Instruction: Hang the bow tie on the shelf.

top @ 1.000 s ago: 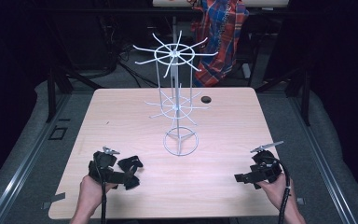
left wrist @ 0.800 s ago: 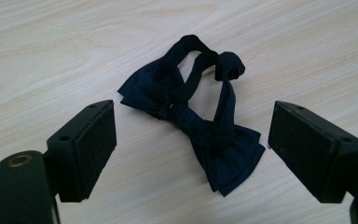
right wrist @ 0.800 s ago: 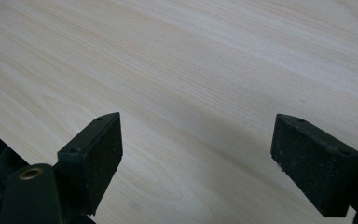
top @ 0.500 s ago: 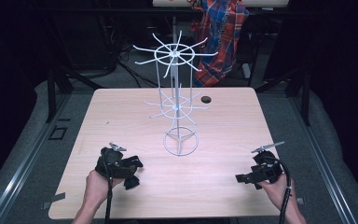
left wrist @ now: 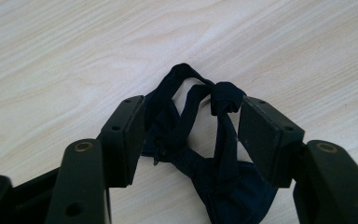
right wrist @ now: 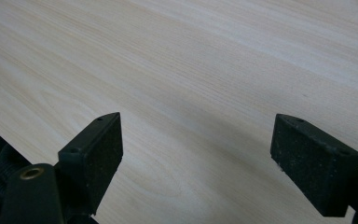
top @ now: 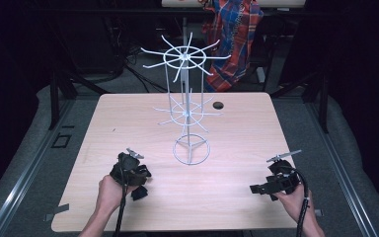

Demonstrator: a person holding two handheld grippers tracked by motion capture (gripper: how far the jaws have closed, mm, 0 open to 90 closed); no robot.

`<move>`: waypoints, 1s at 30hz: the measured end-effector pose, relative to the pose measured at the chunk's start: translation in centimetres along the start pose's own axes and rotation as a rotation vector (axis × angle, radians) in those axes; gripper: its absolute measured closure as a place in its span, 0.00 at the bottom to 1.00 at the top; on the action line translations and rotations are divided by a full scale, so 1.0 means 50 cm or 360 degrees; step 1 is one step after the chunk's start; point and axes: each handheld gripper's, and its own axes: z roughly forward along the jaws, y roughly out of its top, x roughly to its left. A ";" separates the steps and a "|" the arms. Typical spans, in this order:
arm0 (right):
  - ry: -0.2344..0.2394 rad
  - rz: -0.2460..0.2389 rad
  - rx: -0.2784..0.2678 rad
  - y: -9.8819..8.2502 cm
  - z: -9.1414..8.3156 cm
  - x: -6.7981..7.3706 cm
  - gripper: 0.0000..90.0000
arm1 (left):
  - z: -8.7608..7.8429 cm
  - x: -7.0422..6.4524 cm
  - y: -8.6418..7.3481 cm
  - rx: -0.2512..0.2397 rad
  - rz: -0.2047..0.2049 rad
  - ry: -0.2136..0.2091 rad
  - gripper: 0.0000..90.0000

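Where jaws gape, navy cloth (left wrist: 200,140)

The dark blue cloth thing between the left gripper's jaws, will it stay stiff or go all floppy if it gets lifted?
Probably floppy: the dark blue cloth is thin fabric with loose loops and a knot, so it would likely droop. It looks light. It shouldn't roll, lying crumpled on the table.

L gripper (top: 139,186) fingers (left wrist: 126,140) apart, pointing down; R gripper (top: 257,188) fingers (right wrist: 93,154) wide apart, low over table
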 end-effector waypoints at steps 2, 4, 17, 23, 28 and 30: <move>-0.0002 0.0003 0.0002 -0.001 0.001 -0.002 0.18 | 0.004 -0.004 0.003 0.0010 0.0021 -0.0014 0.49; -0.0001 0.0009 0.0008 -0.002 0.000 -0.003 0.18 | 0.006 -0.004 0.003 0.0013 0.0033 -0.0021 0.50; 0.0035 -0.0007 -0.0005 -0.004 0.000 -0.002 0.18 | 0.050 -0.004 0.003 0.0179 0.0023 -0.0071 0.63; 0.0041 -0.0013 -0.0007 -0.004 -0.004 -0.002 0.18 | 0.055 -0.001 -0.002 0.0191 0.0009 -0.0057 0.82; 0.0049 -0.0011 -0.0011 -0.005 -0.005 -0.003 0.18 | 0.054 0.001 -0.002 0.0195 0.0012 -0.0093 0.95; 0.0049 -0.0005 -0.0012 -0.005 -0.004 -0.003 0.18 | 0.048 0.004 -0.001 0.0169 0.0005 -0.0114 0.96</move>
